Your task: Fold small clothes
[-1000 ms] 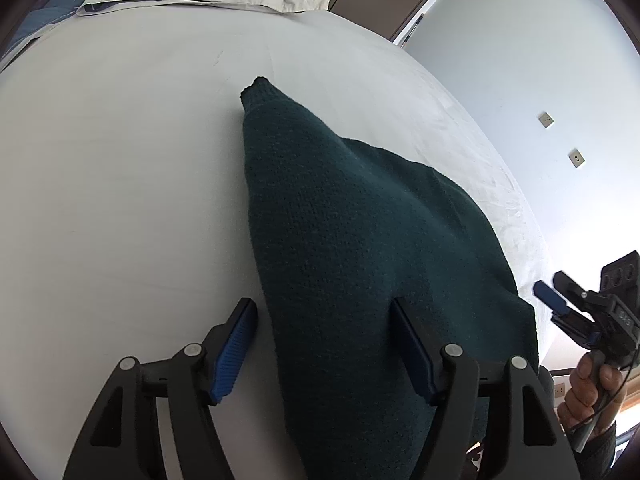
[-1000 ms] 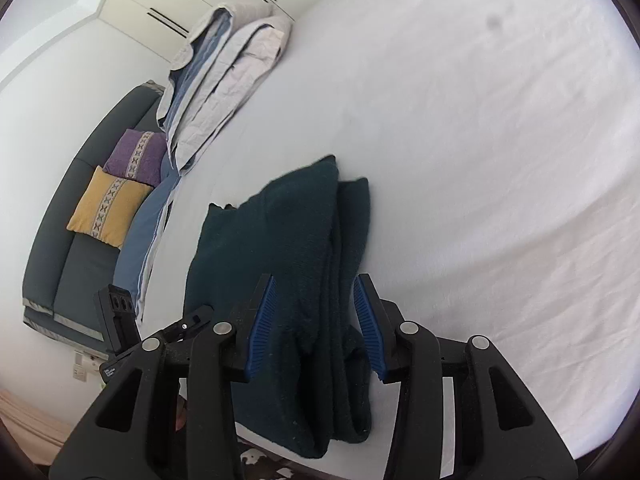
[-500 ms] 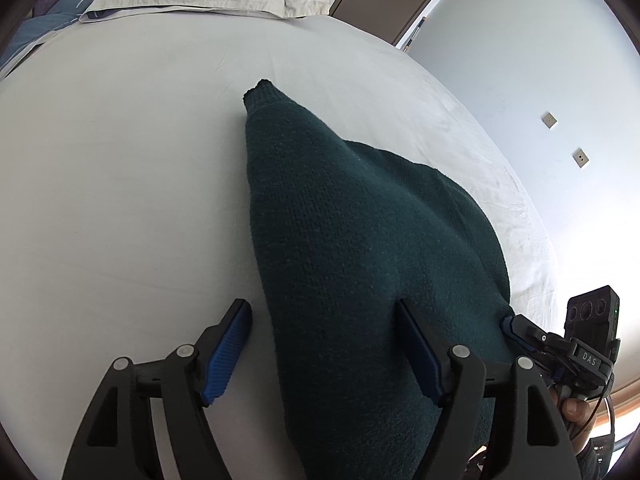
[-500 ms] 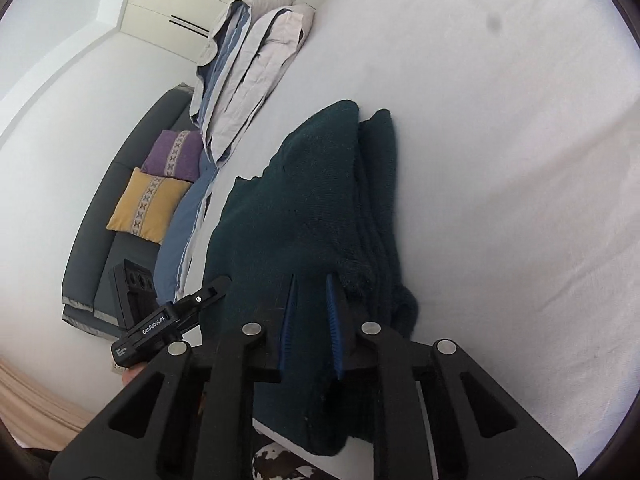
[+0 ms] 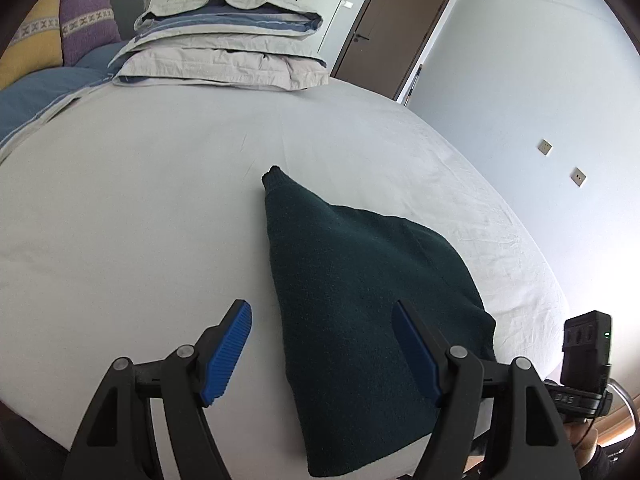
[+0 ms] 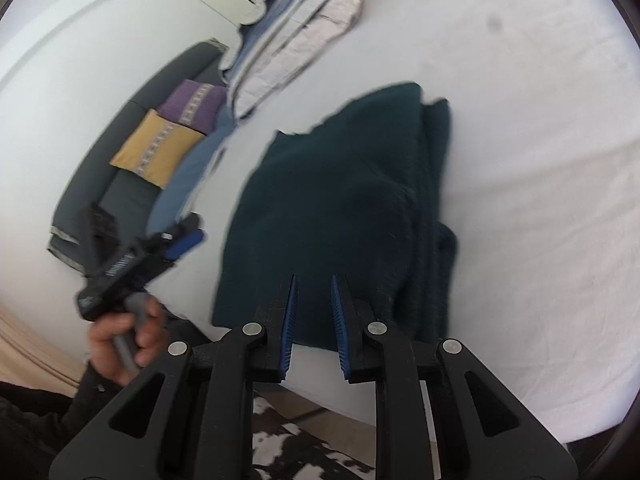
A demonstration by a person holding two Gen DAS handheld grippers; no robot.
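A dark green knitted sweater (image 5: 360, 300) lies folded on the white bed sheet (image 5: 140, 220), near the bed's front edge. My left gripper (image 5: 320, 320) is open and empty, raised above the sweater's near end. In the right wrist view the sweater (image 6: 340, 200) shows as a folded stack with layered edges on its right. My right gripper (image 6: 312, 292) is partly open with a narrow gap, holds nothing, and sits just off the sweater's near edge. The left gripper (image 6: 176, 244) shows there, blurred, at the left.
Folded grey and blue bedding (image 5: 224, 56) is stacked at the far side of the bed. A sofa with yellow (image 6: 156, 152) and purple cushions stands beyond. A brown door (image 5: 396, 28) is at the back. A cowhide rug (image 6: 288, 452) lies below the bed edge.
My right gripper has let go of the sweater's edge, opened a little and drawn back. My left gripper has lifted up and away from the sweater, staying open.
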